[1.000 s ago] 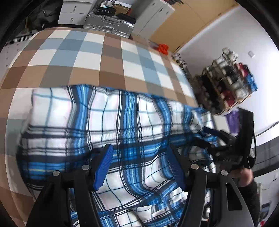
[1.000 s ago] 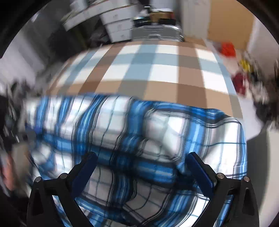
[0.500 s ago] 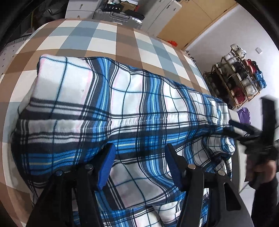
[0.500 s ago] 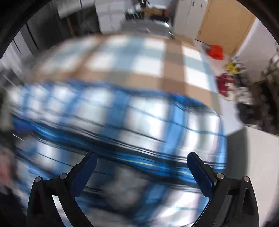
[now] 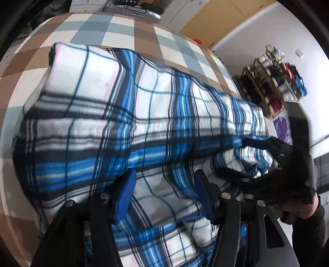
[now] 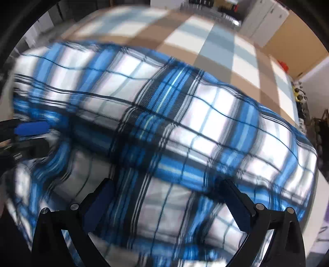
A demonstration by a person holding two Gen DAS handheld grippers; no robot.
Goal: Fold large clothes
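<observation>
- A big blue, white and black plaid garment (image 5: 127, 115) lies folded into a long, thick band across a checked bedcover (image 5: 127, 26) of brown, white and grey-blue squares.
- The band runs from the upper left of the left wrist view down toward the right, with a lower layer of the same cloth spread out nearer the camera.
- The left gripper (image 5: 164, 191) points down at that lower layer. Its blue-padded fingers (image 5: 125, 195) stand about half apart, with plaid cloth seen in the gap. The pads do not press on it, as far as I can see.
- The right gripper (image 6: 166, 201) hovers over the other end of the garment (image 6: 185, 131), its jaws spread wide and nothing pinched between them. This view is smeared with motion blur.
- From the left wrist view, the right gripper (image 5: 242, 162) shows at the right edge, its black fingers either side of a bunched fold; whether they grip it I cannot tell from there.
- A hand (image 5: 298, 207) in a dark sleeve holds that tool.
- Beyond the bed stand a silver suitcase (image 5: 133, 10), pale cabinets and a wooden rack (image 5: 271, 86) of shoes.
</observation>
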